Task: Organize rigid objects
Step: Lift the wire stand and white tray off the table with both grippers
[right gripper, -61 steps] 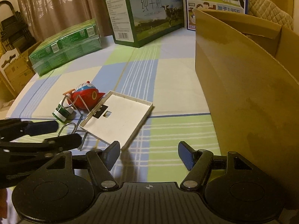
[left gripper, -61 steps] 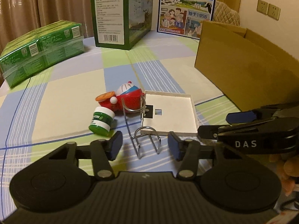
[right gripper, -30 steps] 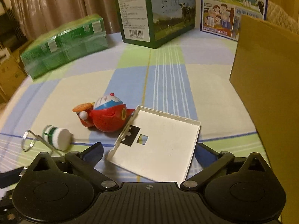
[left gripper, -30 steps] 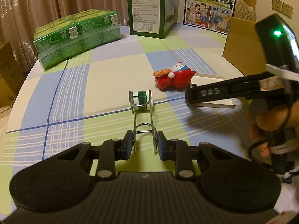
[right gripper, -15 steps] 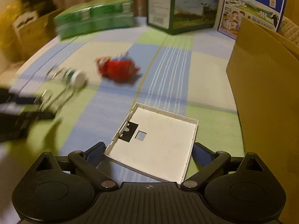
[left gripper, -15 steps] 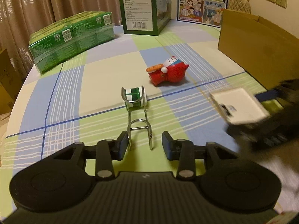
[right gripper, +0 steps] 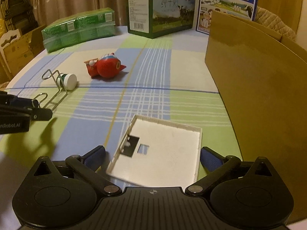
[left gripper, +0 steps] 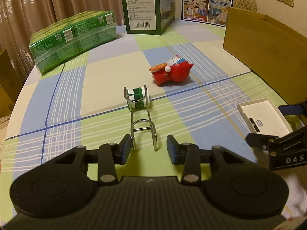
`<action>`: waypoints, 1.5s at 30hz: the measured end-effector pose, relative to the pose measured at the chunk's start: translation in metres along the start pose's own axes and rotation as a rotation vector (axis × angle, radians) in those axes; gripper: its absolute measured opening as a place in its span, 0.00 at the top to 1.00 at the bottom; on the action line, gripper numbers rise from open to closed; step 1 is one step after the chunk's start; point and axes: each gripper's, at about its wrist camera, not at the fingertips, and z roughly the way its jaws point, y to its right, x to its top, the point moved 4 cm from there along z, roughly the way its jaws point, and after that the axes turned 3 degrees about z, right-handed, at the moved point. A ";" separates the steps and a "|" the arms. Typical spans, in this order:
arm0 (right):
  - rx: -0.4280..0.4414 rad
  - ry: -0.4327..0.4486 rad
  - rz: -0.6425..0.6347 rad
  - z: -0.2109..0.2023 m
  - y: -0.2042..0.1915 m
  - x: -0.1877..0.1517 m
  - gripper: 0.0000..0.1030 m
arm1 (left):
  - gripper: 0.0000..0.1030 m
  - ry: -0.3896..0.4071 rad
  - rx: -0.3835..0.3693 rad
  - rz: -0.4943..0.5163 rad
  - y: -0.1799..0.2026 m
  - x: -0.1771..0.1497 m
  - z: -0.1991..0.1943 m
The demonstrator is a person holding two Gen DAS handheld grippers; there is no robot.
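Right hand-held gripper (right gripper: 152, 156): jaws spread as wide as they go and opening at this instant, with the white plastic cover plate (right gripper: 161, 155) lying flat on the desk (right gripper: 191, 103) between the two blue pads; in the right wrist view a small gap shows on each side, so pads read as not pressing. The plate lies open side up, square cut-out toward its left edge, its near edge under the gripper body, far edge pointing away and slightly right. Judgement: the plate's width nearly fills the jaw span, so closing straight in across left and right rims is the relation that matters. The cardboard box (right gripper: 259, 80) stands just right of the plate, its tall brown wall close beside the right pad; room is tight on that side, open to the left and far. Left hand-held gripper (left gripper: 147, 149): jaws partly spread, the chrome wire holder (left gripper: 143, 122) lying between the pads with its long axis running straight away from the gripper; right pad clearly apart from the wire, left pad just beside it, contact uncertain. The small green-and-white bottle (left gripper: 137, 99) lies on its side at the holder's far loop. The red toy figure (left gripper: 170, 72) lies farther and right, well apart from both grippers.
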 end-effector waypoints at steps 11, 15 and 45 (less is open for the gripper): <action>-0.005 0.038 -0.052 -0.003 -0.006 0.001 0.16 | 0.66 0.000 -0.005 0.001 0.000 -0.002 0.002; -0.008 0.033 -0.047 -0.003 -0.005 0.001 0.16 | 0.66 -0.004 0.008 0.011 -0.001 -0.003 0.003; 0.043 -0.003 0.041 -0.041 0.004 -0.007 0.18 | 0.78 -0.002 -0.035 -0.020 0.037 -0.021 -0.047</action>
